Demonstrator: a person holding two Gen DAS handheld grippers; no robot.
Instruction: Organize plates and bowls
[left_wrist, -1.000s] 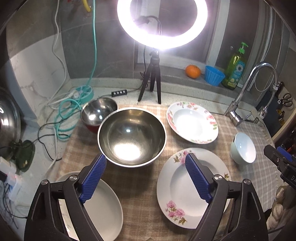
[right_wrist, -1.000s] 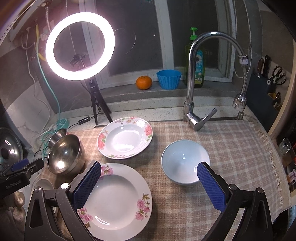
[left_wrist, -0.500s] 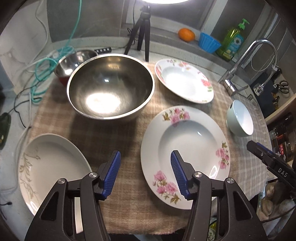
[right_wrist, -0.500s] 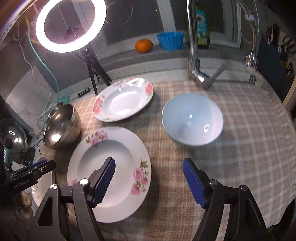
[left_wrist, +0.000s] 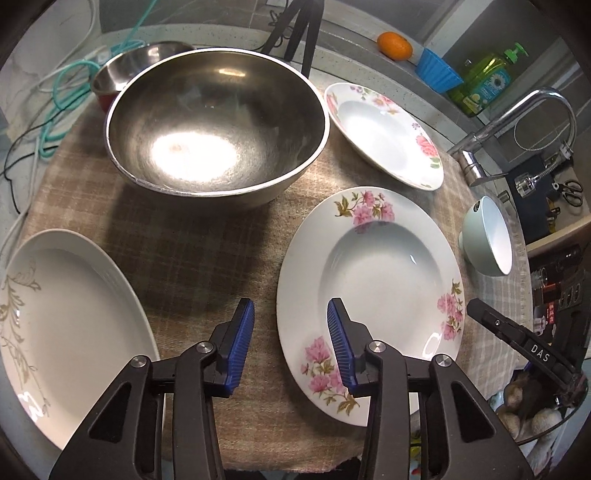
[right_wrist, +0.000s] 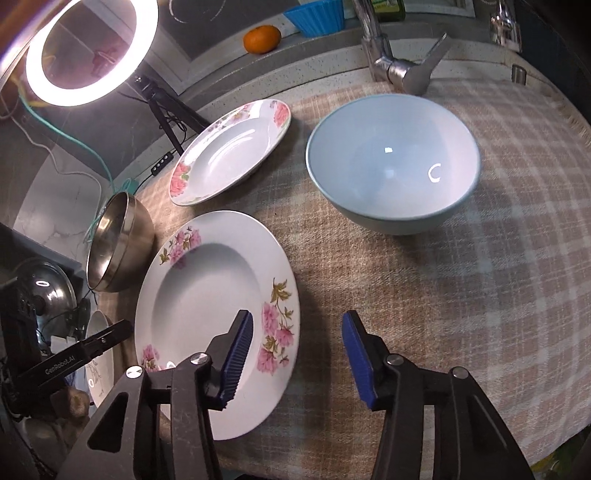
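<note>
Plates and bowls lie spread on our cloth-covered desk (left_wrist: 192, 258). Our left gripper (left_wrist: 291, 343) hovers, fingers apart, across the near rim of the flowered plate (left_wrist: 373, 280); our right gripper (right_wrist: 295, 358), fingers apart too, holds nothing before the pale blue bowl (right_wrist: 391, 173).

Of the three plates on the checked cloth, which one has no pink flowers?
The oval white plate at the cloth's left edge: it has a faint gold leaf pattern, while both round plates carry pink flowers.
</note>
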